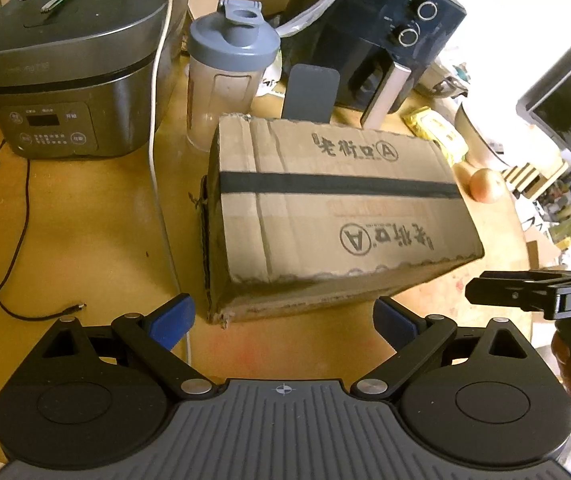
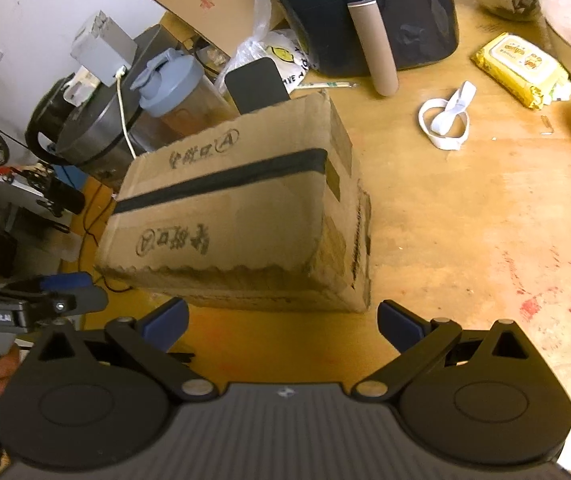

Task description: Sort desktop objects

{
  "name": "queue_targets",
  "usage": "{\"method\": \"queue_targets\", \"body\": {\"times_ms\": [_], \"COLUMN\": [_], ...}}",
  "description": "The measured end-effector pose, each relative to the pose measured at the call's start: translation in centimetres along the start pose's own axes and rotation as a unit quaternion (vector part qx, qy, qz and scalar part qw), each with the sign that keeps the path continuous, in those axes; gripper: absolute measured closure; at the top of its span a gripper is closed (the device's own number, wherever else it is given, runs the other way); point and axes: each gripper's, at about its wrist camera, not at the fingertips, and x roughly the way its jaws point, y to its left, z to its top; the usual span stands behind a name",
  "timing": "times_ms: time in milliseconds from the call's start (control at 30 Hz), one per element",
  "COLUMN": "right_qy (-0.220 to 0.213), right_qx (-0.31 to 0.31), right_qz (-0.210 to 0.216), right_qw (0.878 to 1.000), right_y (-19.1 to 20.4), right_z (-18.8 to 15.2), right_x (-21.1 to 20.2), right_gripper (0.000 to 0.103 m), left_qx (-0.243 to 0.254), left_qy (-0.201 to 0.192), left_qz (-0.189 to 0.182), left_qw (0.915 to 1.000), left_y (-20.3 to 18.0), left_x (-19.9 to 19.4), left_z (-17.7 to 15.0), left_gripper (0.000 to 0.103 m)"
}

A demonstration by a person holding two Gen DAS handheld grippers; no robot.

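here both the left gripper (image 1: 283, 322) and right gripper (image 2: 283, 322) are hovering spread wide and empty. just beyond, the taped cardboard box (image 1: 325, 216) is sitting mid-table (image 1: 85, 240); likely stiff but too wide for one, so taking opposite ends.

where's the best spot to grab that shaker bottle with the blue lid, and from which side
Grip the shaker bottle around its clear body below the blue-grey lid, probably coming from the left with the left gripper. It stands upright, so its round wall suits a sideways pinch. The cardboard box blocks the front, and a dark flat item stands close on its right; the white cable hangs on its left.
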Motion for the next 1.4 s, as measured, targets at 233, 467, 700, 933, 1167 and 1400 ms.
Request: {"method": "queue_targets", "body": {"times_ms": [233,467,700,933,1167,1400], "right_qy": [-0.008,-0.02,-0.033,-0.059,-0.08,-0.082], "right_qx": [-0.017,-0.039,-0.065,-0.09,-0.108,-0.118], "right_qz": [-0.041,-0.074,-0.1,-0.11,-0.114,-0.111], "right_qw": [0.999,0.996,0.992,0.988,0.984,0.983], "right_y": [0.4,1.0,1.8,3.0,3.8,4.2], "right_z": [-2.0,-4.4,-6.7,-8.9,-10.7,-11.7], "right_x": [-0.1,-0.4,-1.2,-2.3,-3.1,-3.5], "right_gripper": [0.0,0.0,0.0,0.0,0.0,0.0], "left_qx": [0.006,0.01,0.021,0.019,0.018,0.012], "left_qy": [-0.01,-0.017,-0.035,-0.055,-0.079,-0.091], "left_qz": [0.024,0.059,0.098,0.115,0.138,0.137], "left_qw": [0.9996,0.9981,0.9944,0.9917,0.9871,0.9863], "left_y": [-1.2,-2.4,-3.7,-4.9,-5.8,-6.0], "left_x": [-0.4,-0.6,-1.1,-2.0,-3.2,-3.8], "left_z": [-1.7,-3.8,-6.2,-8.3,-9.7,-10.8], "left_gripper": [0.005,0.005,0.006,0.006,0.005,0.005]}}
